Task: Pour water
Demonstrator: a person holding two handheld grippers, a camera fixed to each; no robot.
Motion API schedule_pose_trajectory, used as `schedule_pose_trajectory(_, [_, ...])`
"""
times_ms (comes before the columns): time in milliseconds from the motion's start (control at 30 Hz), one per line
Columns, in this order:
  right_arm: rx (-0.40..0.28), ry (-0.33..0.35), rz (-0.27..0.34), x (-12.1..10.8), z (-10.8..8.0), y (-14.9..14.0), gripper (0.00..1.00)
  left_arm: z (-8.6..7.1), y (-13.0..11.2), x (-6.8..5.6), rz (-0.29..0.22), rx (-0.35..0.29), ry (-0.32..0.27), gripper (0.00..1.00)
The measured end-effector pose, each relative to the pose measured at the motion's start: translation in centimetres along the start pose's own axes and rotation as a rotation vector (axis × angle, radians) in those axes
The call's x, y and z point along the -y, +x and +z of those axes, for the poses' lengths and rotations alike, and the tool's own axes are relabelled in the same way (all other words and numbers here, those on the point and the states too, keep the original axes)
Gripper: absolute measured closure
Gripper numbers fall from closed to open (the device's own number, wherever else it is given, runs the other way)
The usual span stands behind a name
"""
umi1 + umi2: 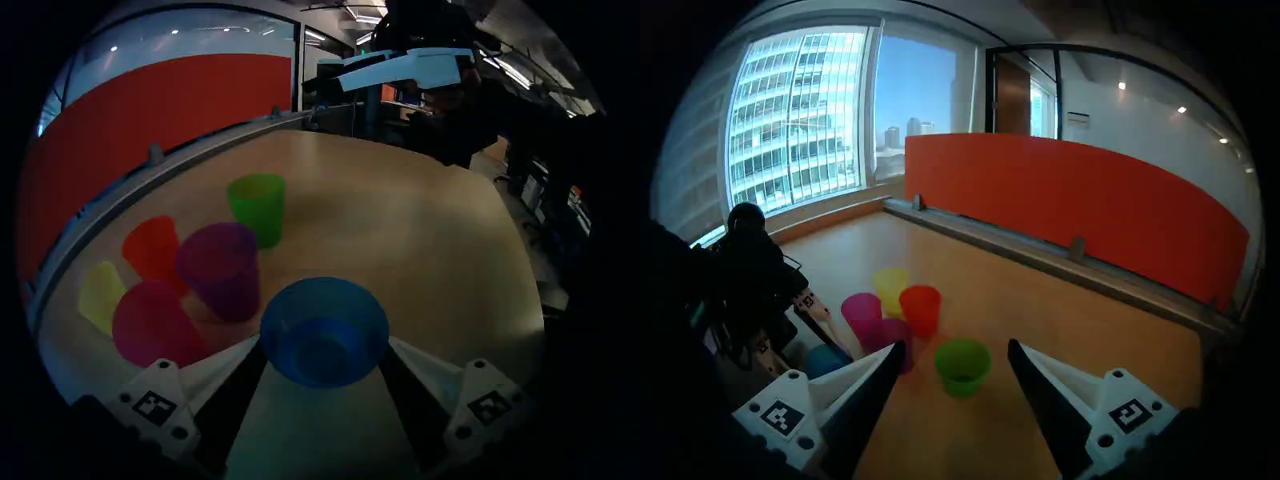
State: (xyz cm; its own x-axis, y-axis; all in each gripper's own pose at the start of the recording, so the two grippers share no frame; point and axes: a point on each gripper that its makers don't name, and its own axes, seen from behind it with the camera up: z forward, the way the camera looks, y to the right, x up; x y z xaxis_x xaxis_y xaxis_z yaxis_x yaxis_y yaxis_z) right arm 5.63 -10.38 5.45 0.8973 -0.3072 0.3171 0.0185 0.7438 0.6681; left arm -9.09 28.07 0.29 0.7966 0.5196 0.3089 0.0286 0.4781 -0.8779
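One blue cup (324,328) is clamped between both fingers of the left gripper (323,342), at the near edge of the wooden table (448,240). Whether it holds water cannot be confirmed. The right gripper (956,346) is spread apart, with the green cup (962,370) just ahead and untouched. Risk: a fast tilt could spill water past the receiving rim, and excess clamp force could buckle the thin wall.
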Motion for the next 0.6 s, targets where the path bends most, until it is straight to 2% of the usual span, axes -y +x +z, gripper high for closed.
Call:
schedule_pose_trajectory(400, [0.006,0.003,0.009,-0.15,0.31,-0.40,0.01,0.20,0.17,-0.20,-0.038,0.000,-0.007,0.13])
schedule_pose_trajectory(600, [0.016,0.001,0.010,-0.33,0.60,-0.83,0.01,0.11,0.11,-0.21,-0.036,0.001,-0.005,0.15])
